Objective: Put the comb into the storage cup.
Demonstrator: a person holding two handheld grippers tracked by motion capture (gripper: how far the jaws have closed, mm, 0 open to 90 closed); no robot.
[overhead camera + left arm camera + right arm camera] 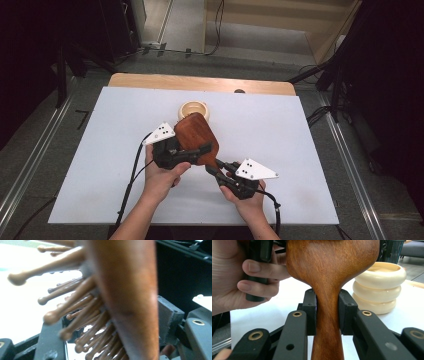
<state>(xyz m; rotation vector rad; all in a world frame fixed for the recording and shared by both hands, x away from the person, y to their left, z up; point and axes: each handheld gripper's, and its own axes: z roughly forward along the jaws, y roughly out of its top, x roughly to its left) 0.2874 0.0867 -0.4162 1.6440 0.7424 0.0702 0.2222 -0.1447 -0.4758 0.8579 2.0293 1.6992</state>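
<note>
A: Your right gripper [327,315] is pinching the neck of the wooden hairbrush [196,137], one black pad on each side of the handle.

B: And your left gripper [196,151]?

A: It sits at the brush head. In the left gripper view the head [127,297] stands between the jaws, back against the grey pad [168,315], bristles [75,305] toward the other jaw. Whether that jaw presses, you cannot tell.

B: Where is the brush?

A: Held above the white table [100,150], just in front of the cream ribbed bowl [194,109]. Your left hand [242,277] is beside the head.
</note>
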